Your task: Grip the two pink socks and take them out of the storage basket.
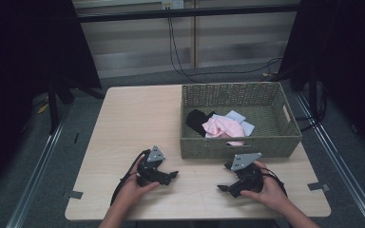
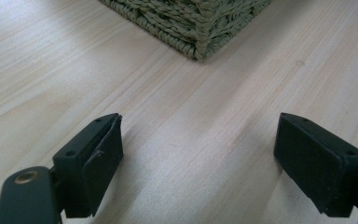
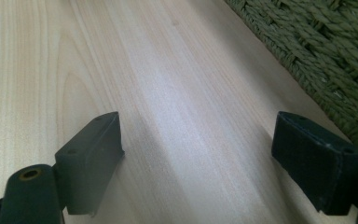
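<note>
A green woven basket (image 1: pixel 240 146) stands on the right half of the wooden table (image 1: pixel 133 118). Inside lie a pink cloth (image 1: pixel 223 127), a black cloth (image 1: pixel 197 120) and a light blue cloth (image 1: pixel 236 117). My left gripper (image 1: pixel 171 176) rests on the table in front of the basket's left corner, open, with nothing between its jaws. In the left gripper view the basket's corner (image 2: pixel 200 32) is ahead of the left gripper (image 2: pixel 198 158). My right gripper (image 1: pixel 223 187) rests in front of the basket, open and empty. The basket's wall (image 3: pixel 326 60) runs along the right gripper (image 3: pixel 198 158).
Bare tabletop lies to the left of the basket. Black cables (image 1: pixel 180 61) hang from a wall socket beyond the table. Dark curtains flank both sides, and metal floor rails (image 1: pixel 38 166) run along the table's left and right.
</note>
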### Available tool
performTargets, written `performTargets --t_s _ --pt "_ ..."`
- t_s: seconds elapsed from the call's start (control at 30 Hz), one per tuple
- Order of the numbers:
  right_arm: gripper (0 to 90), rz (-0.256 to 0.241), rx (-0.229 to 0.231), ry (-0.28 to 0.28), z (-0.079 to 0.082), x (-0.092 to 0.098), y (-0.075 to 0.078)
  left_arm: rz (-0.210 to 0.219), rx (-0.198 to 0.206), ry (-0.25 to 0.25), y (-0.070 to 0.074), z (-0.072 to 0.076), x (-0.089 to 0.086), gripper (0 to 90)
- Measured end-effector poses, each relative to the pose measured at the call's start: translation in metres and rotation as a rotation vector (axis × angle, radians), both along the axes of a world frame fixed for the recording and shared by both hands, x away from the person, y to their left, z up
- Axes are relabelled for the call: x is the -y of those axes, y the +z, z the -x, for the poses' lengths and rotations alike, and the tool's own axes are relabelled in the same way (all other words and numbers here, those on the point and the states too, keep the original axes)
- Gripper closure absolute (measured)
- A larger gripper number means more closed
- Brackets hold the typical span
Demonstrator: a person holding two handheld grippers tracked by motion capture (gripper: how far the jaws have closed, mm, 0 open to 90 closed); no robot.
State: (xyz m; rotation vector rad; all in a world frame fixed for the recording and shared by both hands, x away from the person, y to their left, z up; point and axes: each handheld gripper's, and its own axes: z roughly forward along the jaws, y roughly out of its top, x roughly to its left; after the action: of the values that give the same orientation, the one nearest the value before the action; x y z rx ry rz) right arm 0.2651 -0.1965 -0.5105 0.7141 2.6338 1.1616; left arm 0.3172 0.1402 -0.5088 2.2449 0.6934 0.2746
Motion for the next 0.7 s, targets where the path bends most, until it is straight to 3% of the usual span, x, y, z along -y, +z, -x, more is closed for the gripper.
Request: performTargets --t_s 0.2,0.5,0.7 --pt "15.7 0.004 -0.016 -0.01 0.002 0.0 0.001 0.0 0.0 0.0 0.0 0.0 0.0 15.1" --pt "18.3 0.116 -0.116 0.032 -0.003 -0.001 0.021 0.001 0.0 0.0 0.0 0.0 0.0 15.1" --pt "20.8 0.155 -0.159 0.047 -0.01 0.002 0.041 0.002 -0.001 0.0 0.0 0.0 0.0 15.1"
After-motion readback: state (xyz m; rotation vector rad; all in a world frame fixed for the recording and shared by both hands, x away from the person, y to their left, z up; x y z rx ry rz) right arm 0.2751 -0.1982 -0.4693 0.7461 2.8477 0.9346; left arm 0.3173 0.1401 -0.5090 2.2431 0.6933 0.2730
